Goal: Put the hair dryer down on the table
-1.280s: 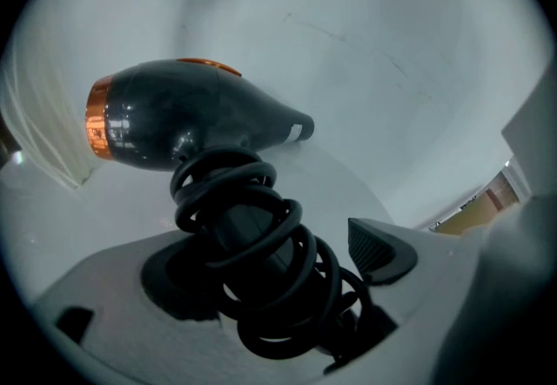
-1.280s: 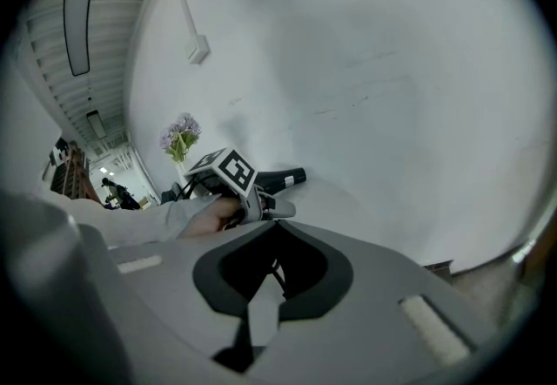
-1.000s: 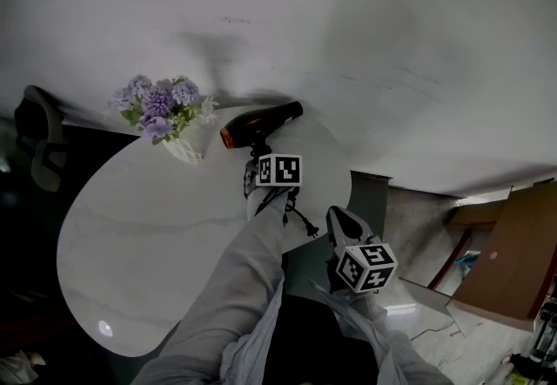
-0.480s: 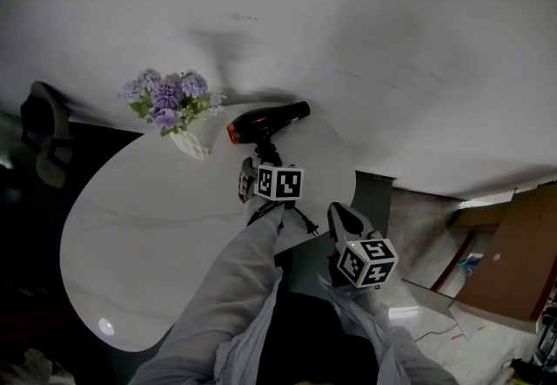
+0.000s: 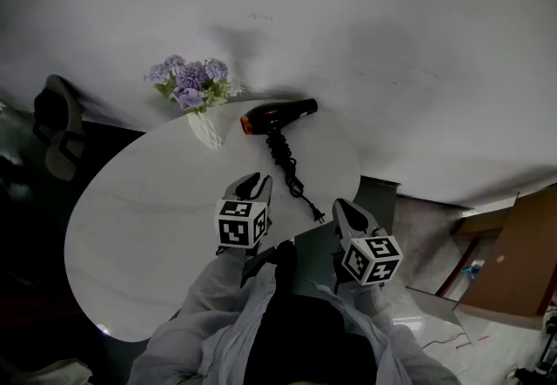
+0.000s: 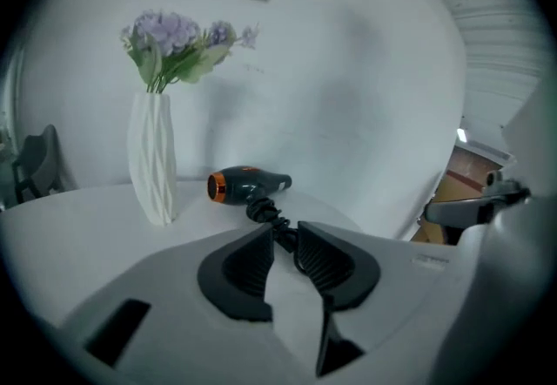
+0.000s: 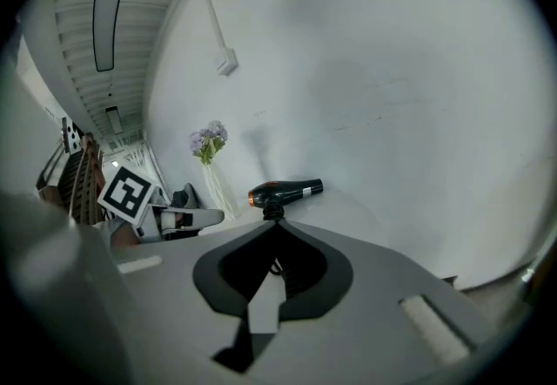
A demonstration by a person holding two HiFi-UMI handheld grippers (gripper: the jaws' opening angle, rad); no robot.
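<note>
The black hair dryer with an orange nozzle ring lies on its side at the far edge of the white oval table. Its coiled cord trails back toward me. In the left gripper view the hair dryer rests beyond the jaws, free of them. My left gripper hovers over the near part of the table. Its jaws are closing, with a narrow gap and nothing between them. My right gripper is off the table's right edge, its jaws shut and empty. The hair dryer shows ahead of it.
A white ribbed vase of purple flowers stands just left of the dryer. A dark chair sits past the table's left side. A brown cardboard box is on the floor at the right. A wall rises behind the table.
My left gripper has drawn back from the hair dryer's handle toward me, and its jaws have narrowed. The dryer stays lying on the table. The right gripper has barely moved.
</note>
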